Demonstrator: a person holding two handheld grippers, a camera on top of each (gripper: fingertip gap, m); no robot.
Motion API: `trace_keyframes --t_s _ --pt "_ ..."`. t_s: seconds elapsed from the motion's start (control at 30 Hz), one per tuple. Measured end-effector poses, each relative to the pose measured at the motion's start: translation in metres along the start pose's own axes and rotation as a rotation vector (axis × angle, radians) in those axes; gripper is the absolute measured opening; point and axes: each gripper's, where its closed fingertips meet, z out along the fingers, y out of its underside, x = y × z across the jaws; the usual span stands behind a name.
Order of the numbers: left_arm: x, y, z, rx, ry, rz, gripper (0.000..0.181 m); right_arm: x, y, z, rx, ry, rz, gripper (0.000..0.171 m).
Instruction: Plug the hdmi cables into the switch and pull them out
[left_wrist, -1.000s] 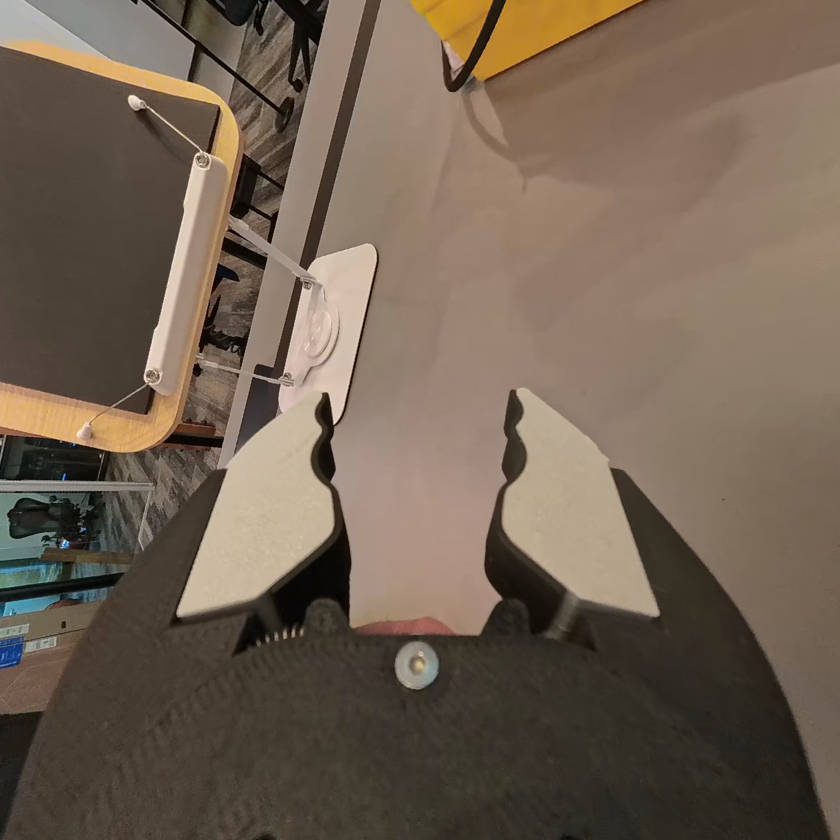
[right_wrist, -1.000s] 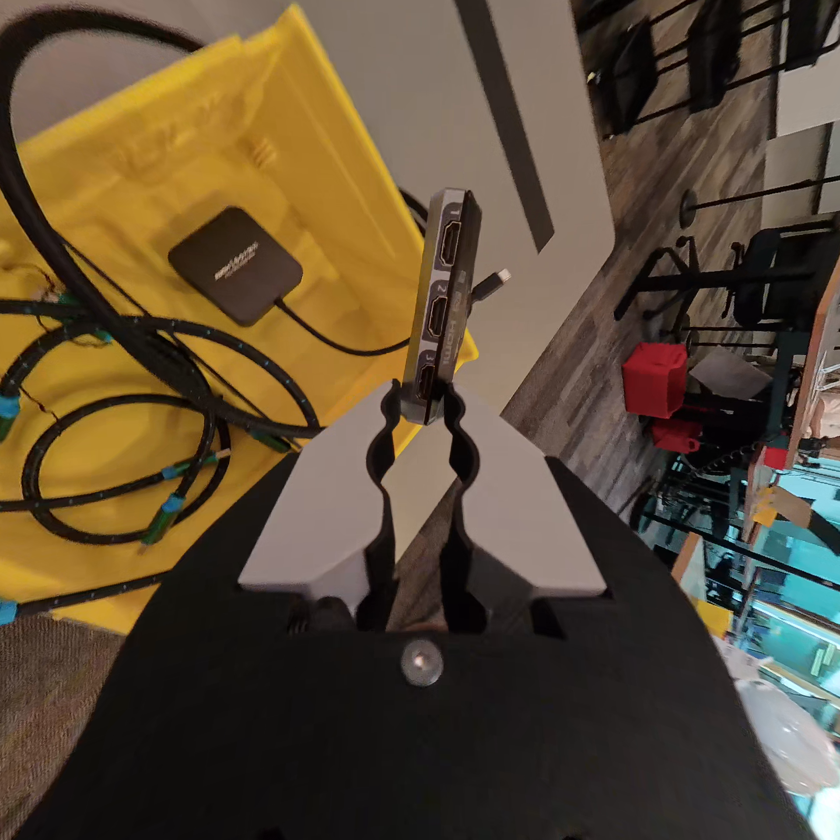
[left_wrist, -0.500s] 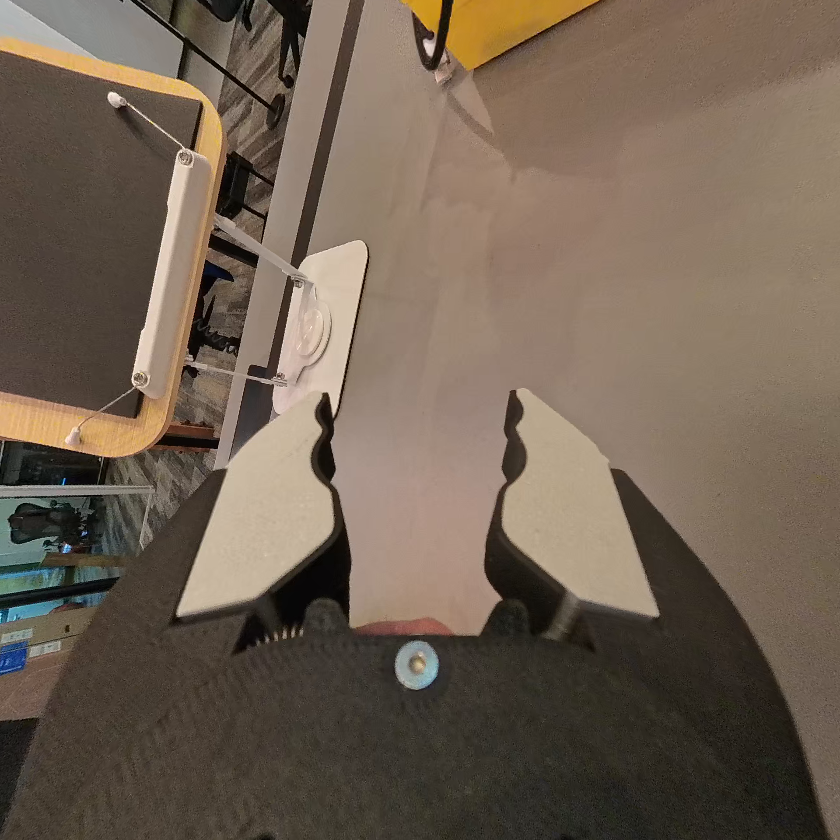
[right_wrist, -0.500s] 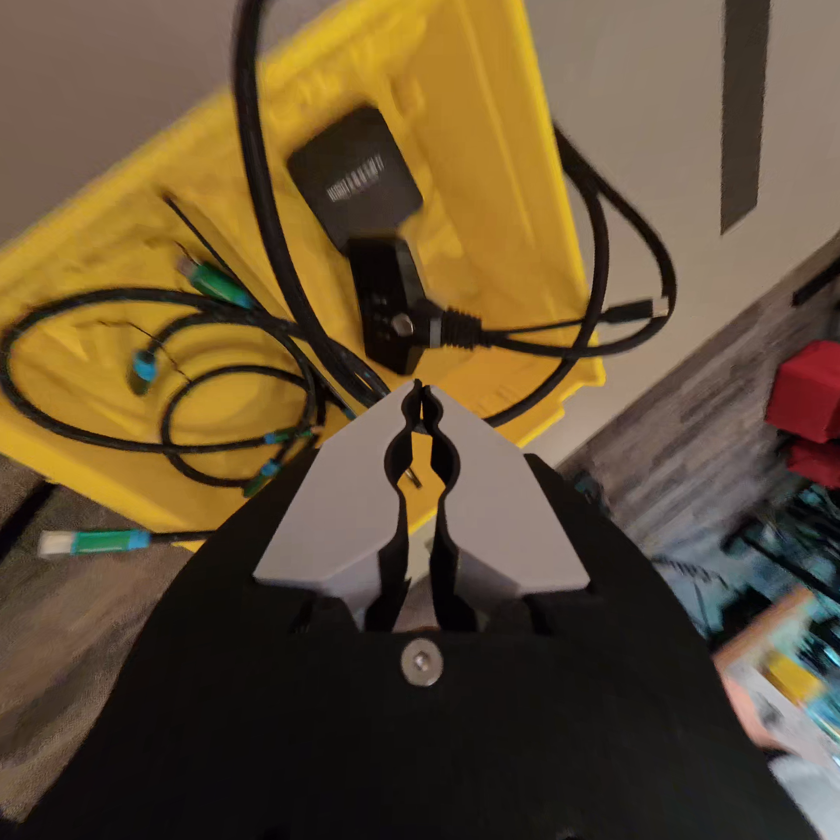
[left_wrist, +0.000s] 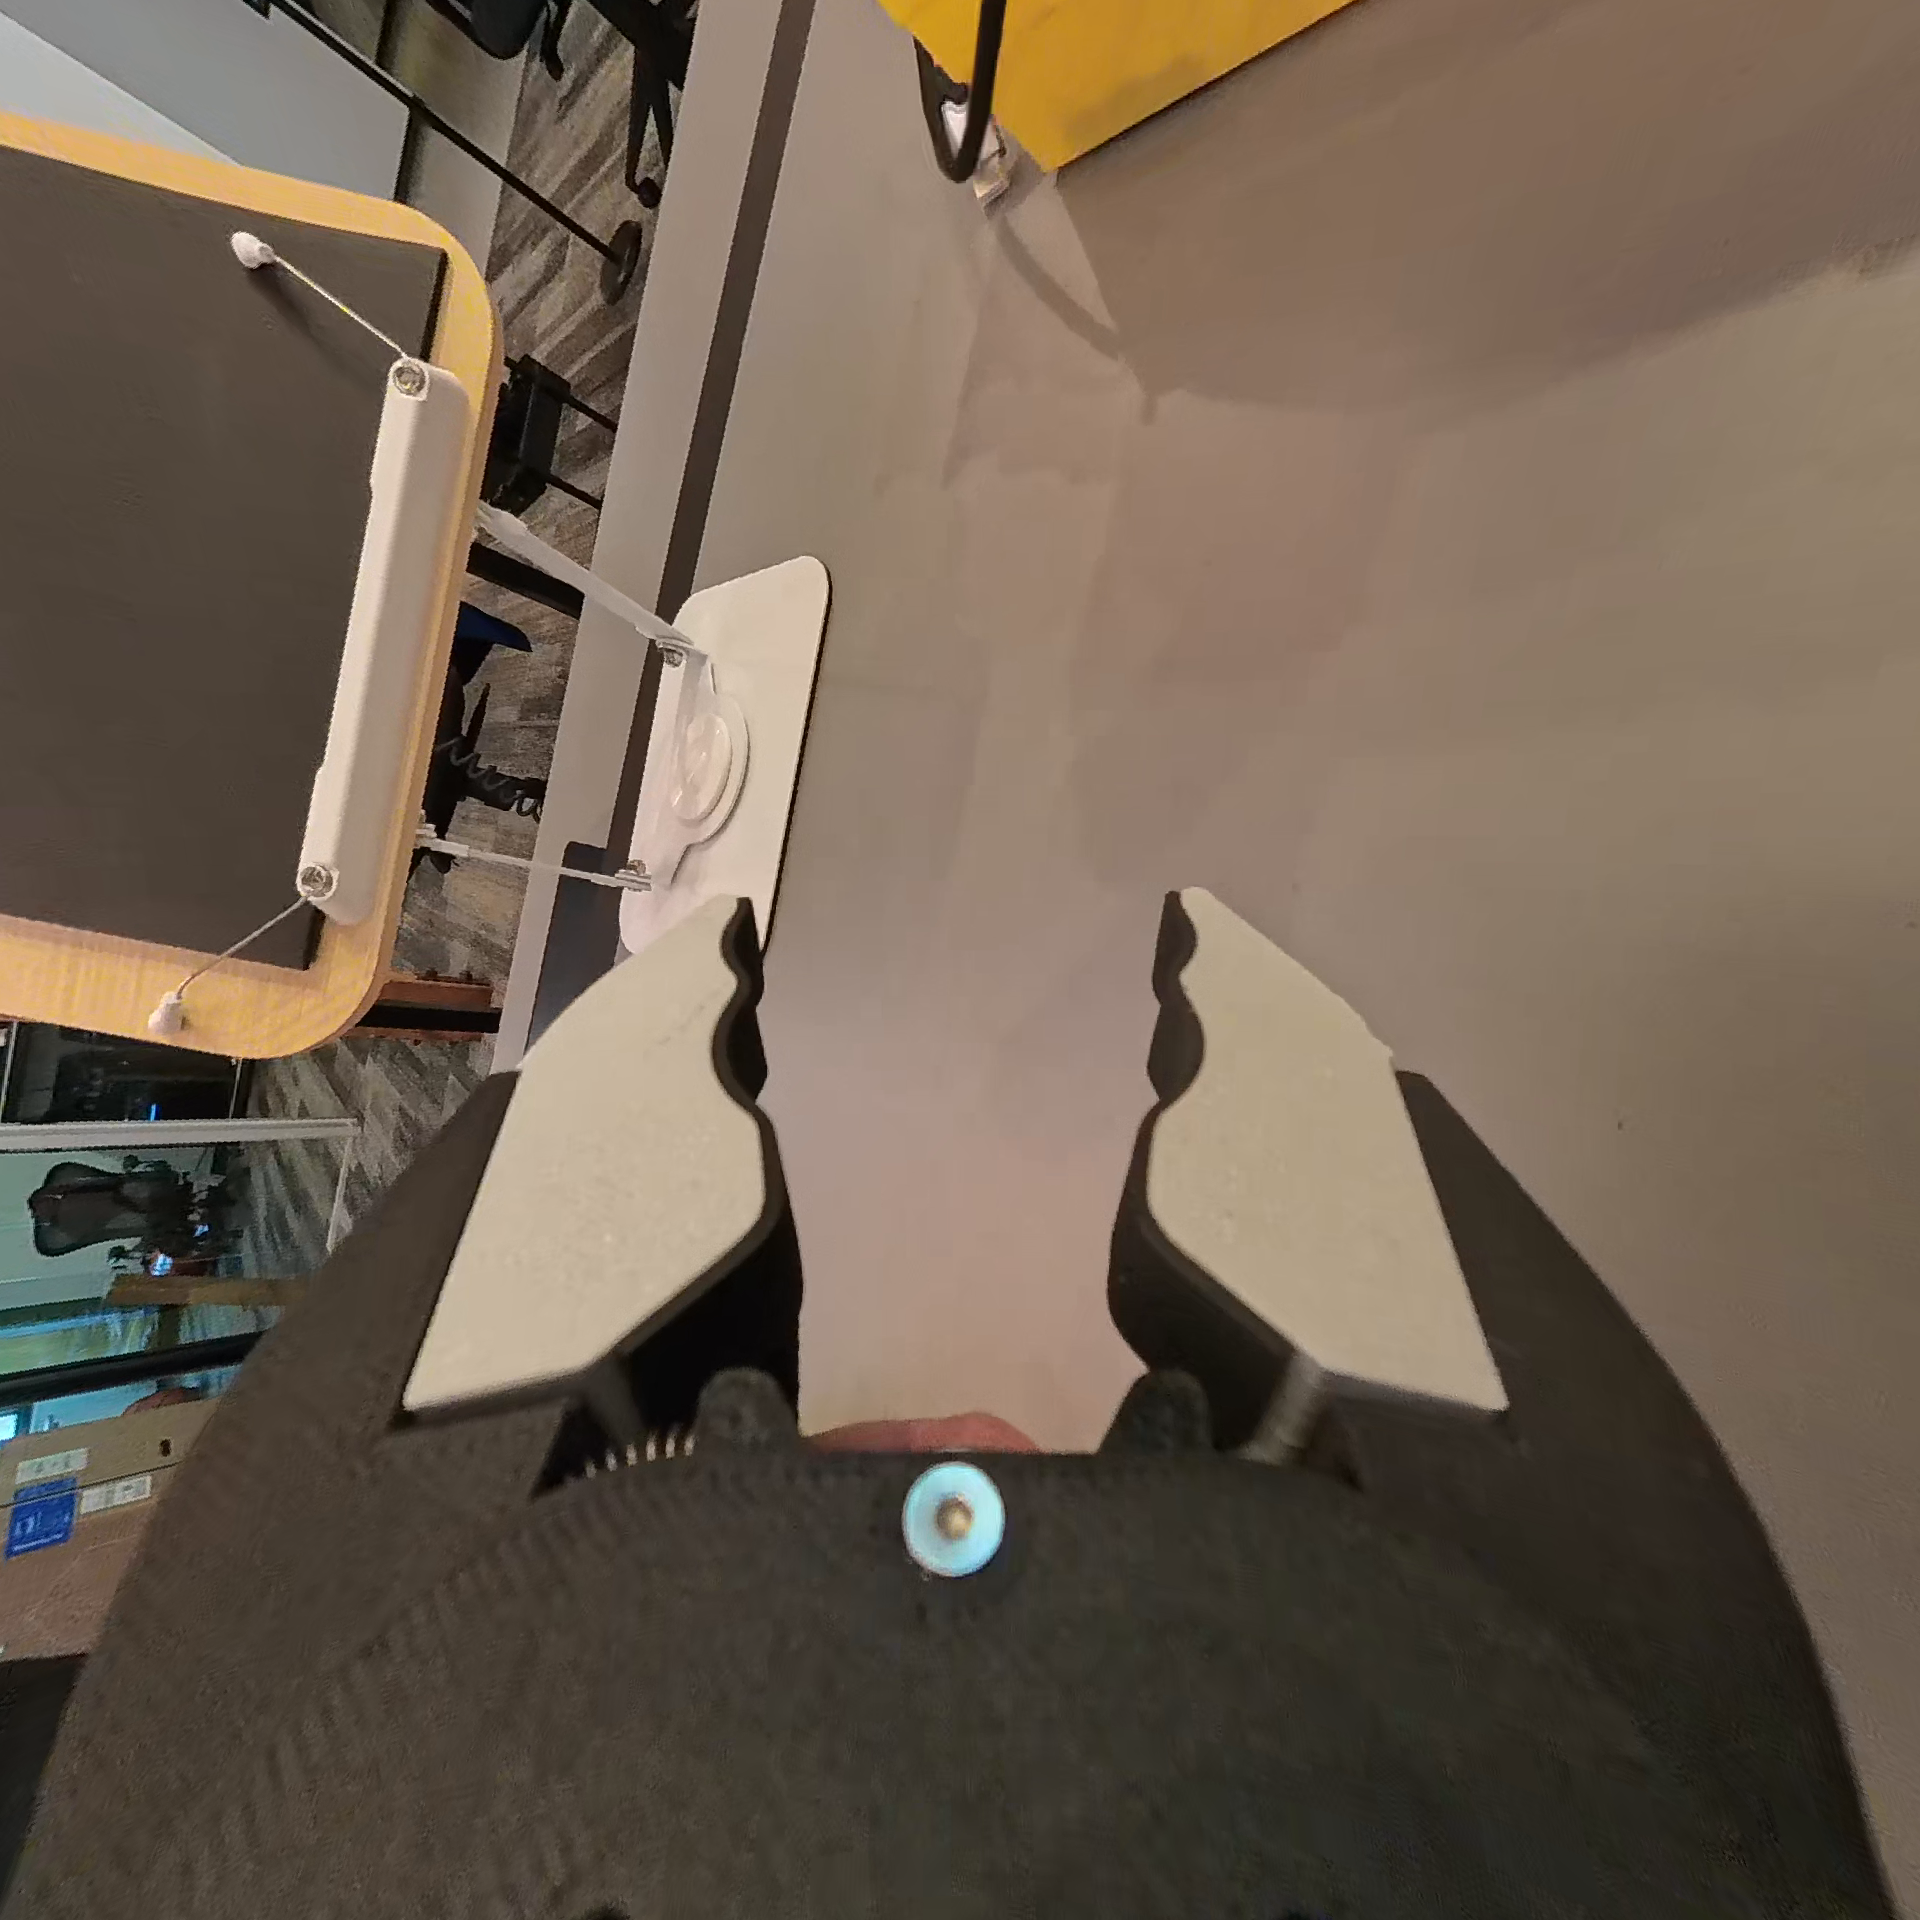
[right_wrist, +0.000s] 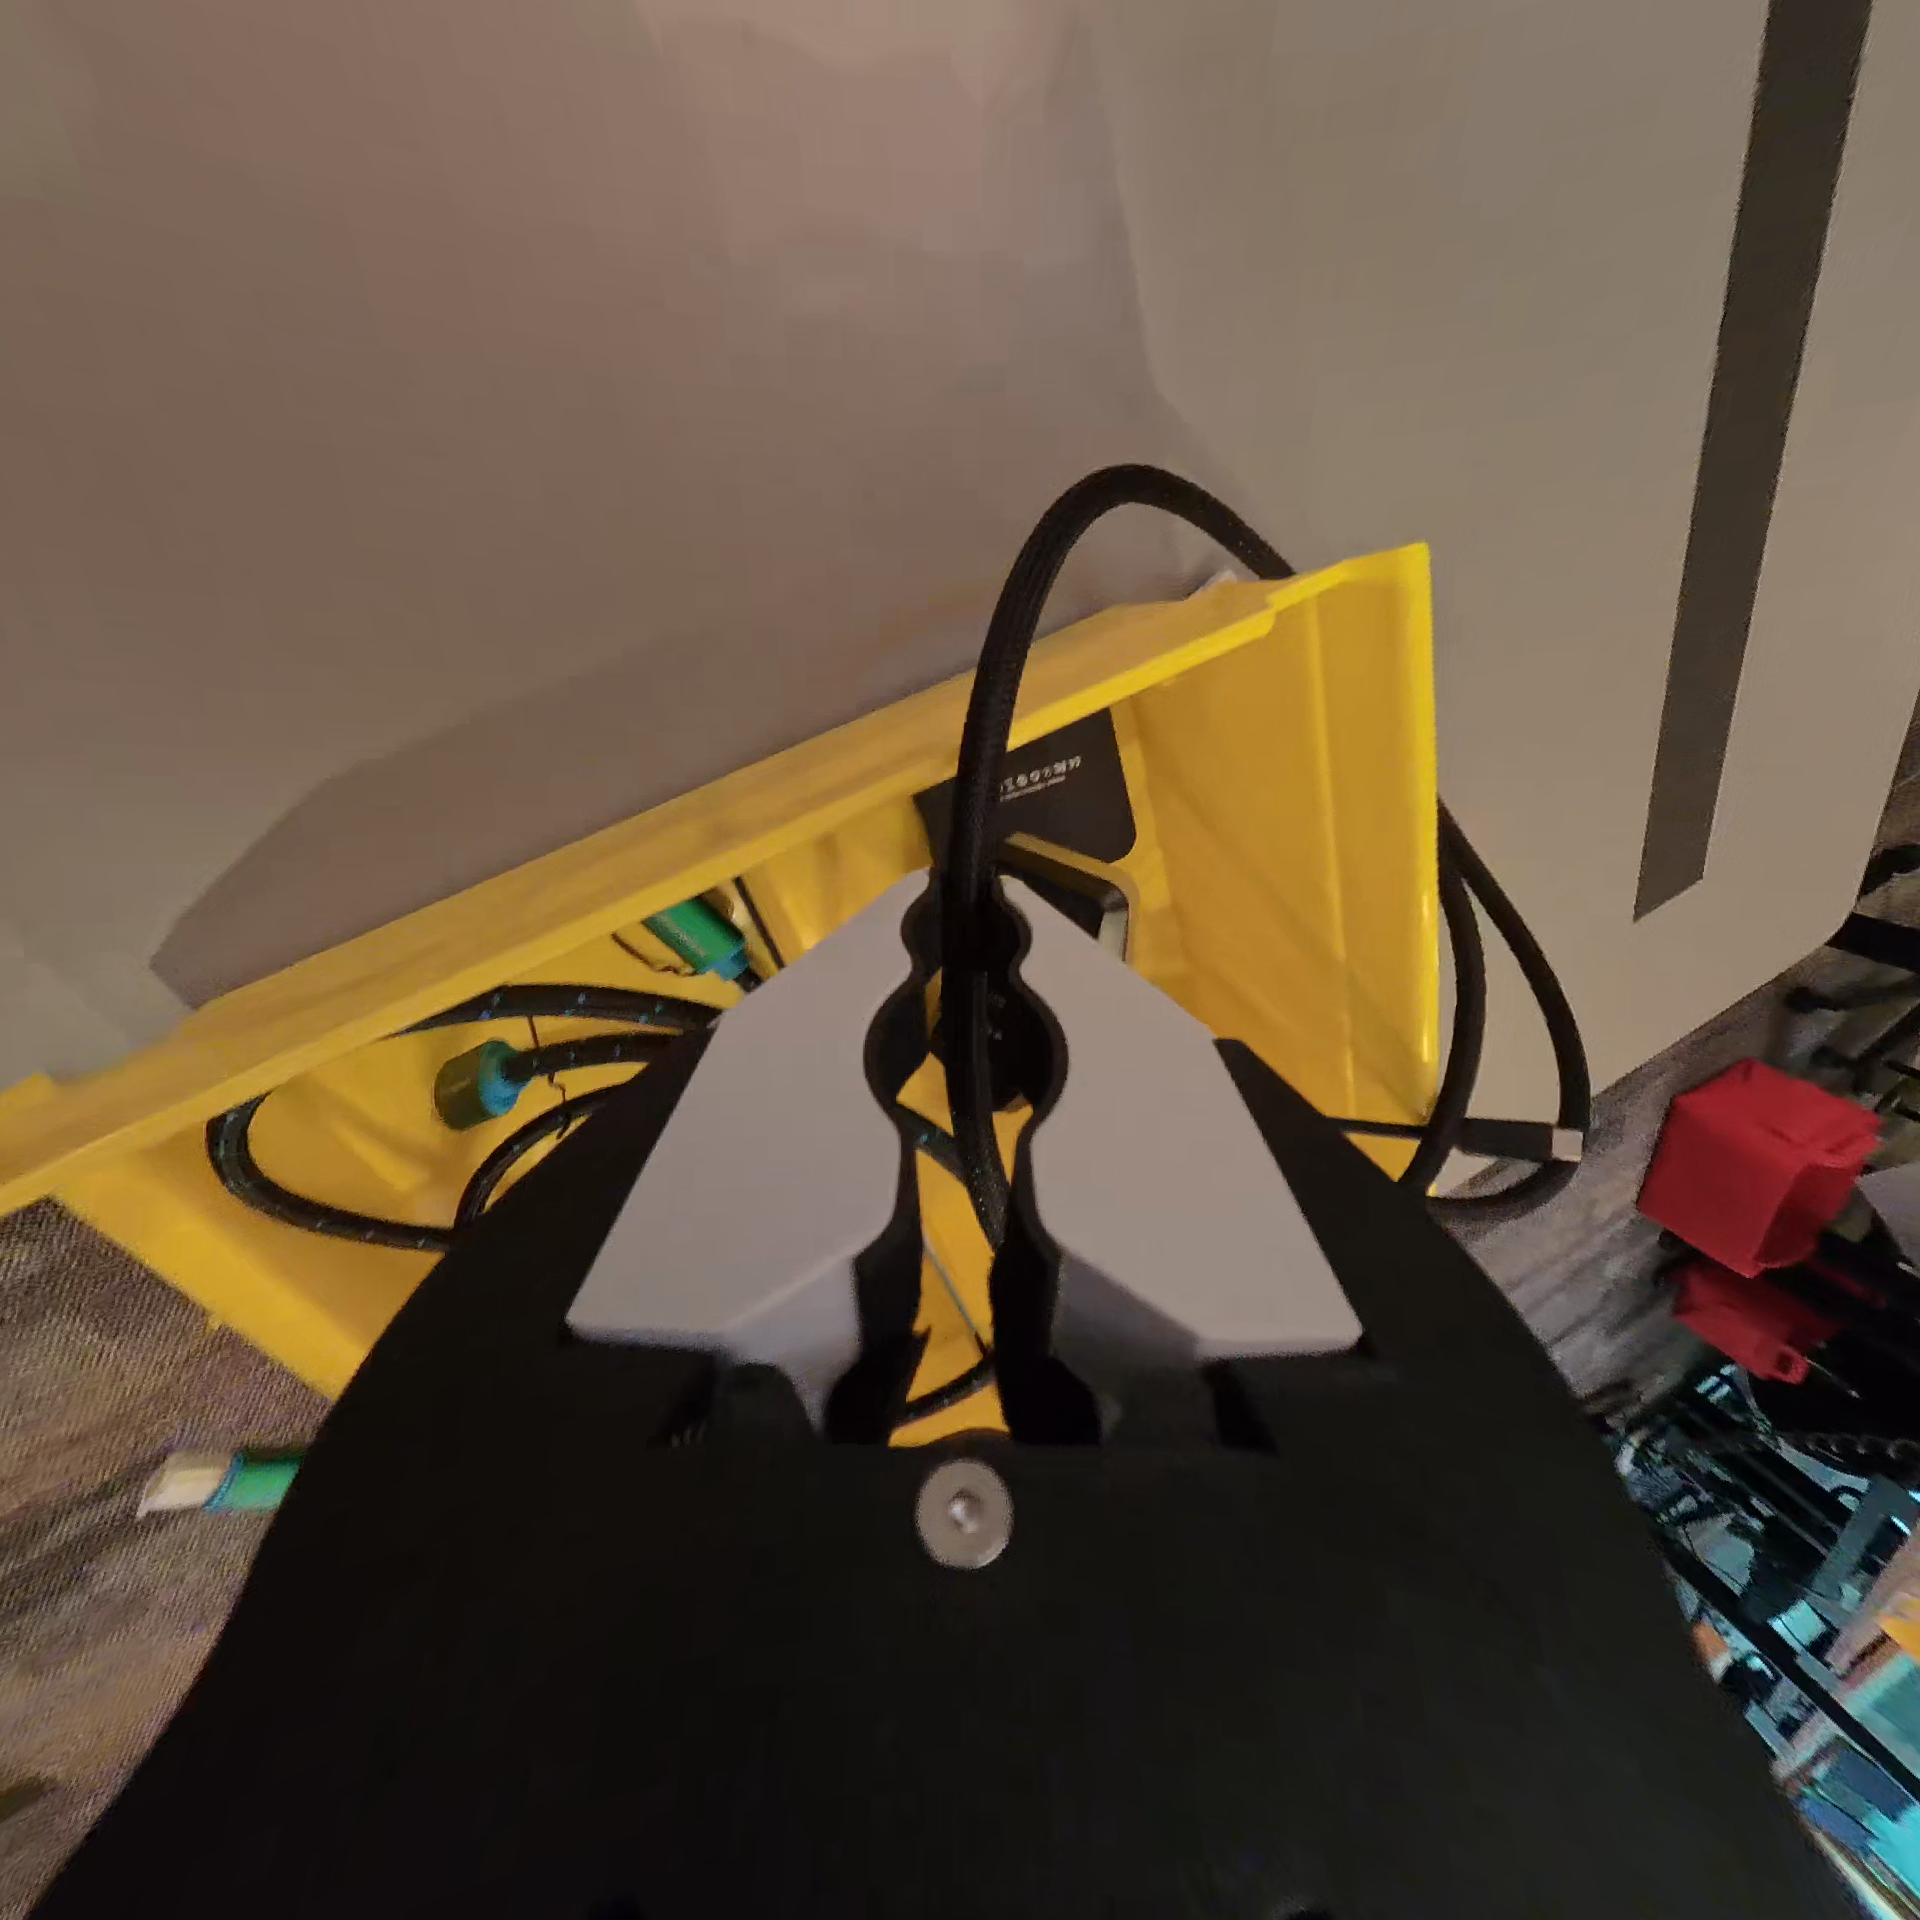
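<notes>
The grey table is seen ahead of the left claw, whose jaws are spread wide with nothing between them. A white stand lies just ahead of its left finger.

A yellow bin is seen ahead of the right claw, its near end cut off by the claw body. The jaws are nearly closed; a black cable runs lengthwise through the gap and arches up beyond the tips, but a grip cannot be confirmed. The switch is largely hidden just past the tips, its axis unclear. A green plug lies left of them.
</notes>
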Motion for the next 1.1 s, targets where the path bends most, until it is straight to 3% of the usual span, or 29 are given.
trace_keyframes --t_s 0.1,0.3,0.43,0.57,0.7,0.9,1.1 --pt "-0.001 0.003 0.000 -0.003 -0.001 0.000 0.072 0.014 -0.006 -0.006 0.082 0.062 0.021 0.004" --pt "0.001 0.009 0.004 -0.014 0.009 -0.010 0.072 0.061 -0.018 -0.060 0.494 0.166 0.317 0.003" --pt "0.000 0.006 0.002 -0.012 0.001 -0.003 0.072 0.072 -0.002 -0.083 0.560 0.175 0.385 0.004" --pt "-0.001 0.005 0.001 -0.011 -0.001 -0.005 0.072 0.062 0.014 -0.098 0.561 0.115 0.383 0.003" --pt "0.002 0.005 0.003 -0.013 0.006 -0.002 0.072 0.044 0.040 -0.090 0.498 0.000 0.414 0.004" --pt "0.005 0.004 0.004 -0.014 0.013 0.003 0.072 0.021 0.060 -0.047 0.247 -0.083 0.391 0.003" --pt "0.008 0.004 0.005 -0.017 0.018 0.007 0.072 0.009 0.048 -0.009 0.074 -0.173 0.303 0.004"
